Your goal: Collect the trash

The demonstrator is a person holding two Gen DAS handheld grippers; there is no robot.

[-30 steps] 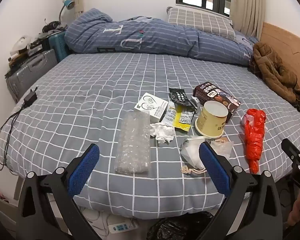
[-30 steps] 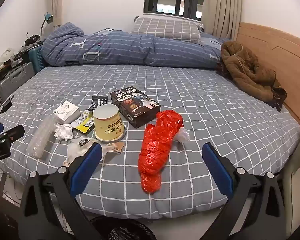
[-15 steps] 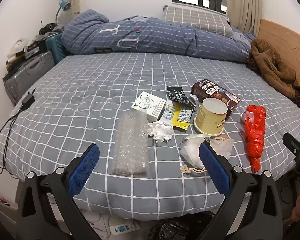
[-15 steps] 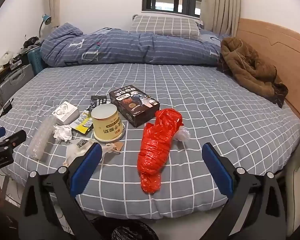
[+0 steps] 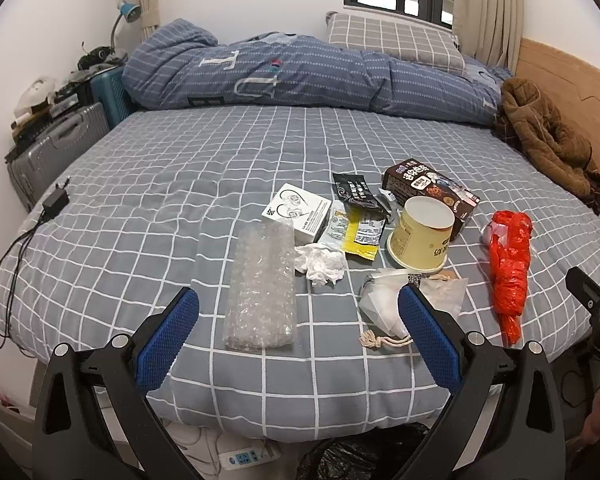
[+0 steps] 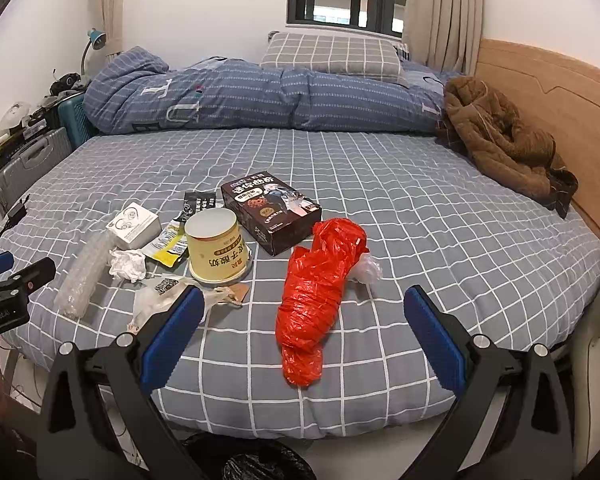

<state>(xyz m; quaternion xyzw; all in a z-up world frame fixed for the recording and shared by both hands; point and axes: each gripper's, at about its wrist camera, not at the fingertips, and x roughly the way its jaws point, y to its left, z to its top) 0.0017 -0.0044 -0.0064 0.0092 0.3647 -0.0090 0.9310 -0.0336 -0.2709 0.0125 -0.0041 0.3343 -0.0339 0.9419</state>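
**Light, crushable litter near the bed's front edge**

Left gripper point(image 5: 298, 322) hovers wide open, empty, over bubble wrap point(image 5: 261, 288): featherlight, slippery; pinch an edge. Crumpled tissue point(image 5: 321, 264) is soft. The upturned yellow cup point(image 5: 420, 234) looks thin-walled; take its rim. Right gripper point(image 6: 300, 332), open too, faces the limp red plastic bag point(image 6: 320, 292) on the bed point(image 6: 440, 220); grab mid-bundle.

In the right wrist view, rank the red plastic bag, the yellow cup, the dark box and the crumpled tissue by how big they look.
1. red plastic bag, though it lies nearest the camera
2. dark box and yellow cup look alike, so I won't rank them
3. crumpled tissue
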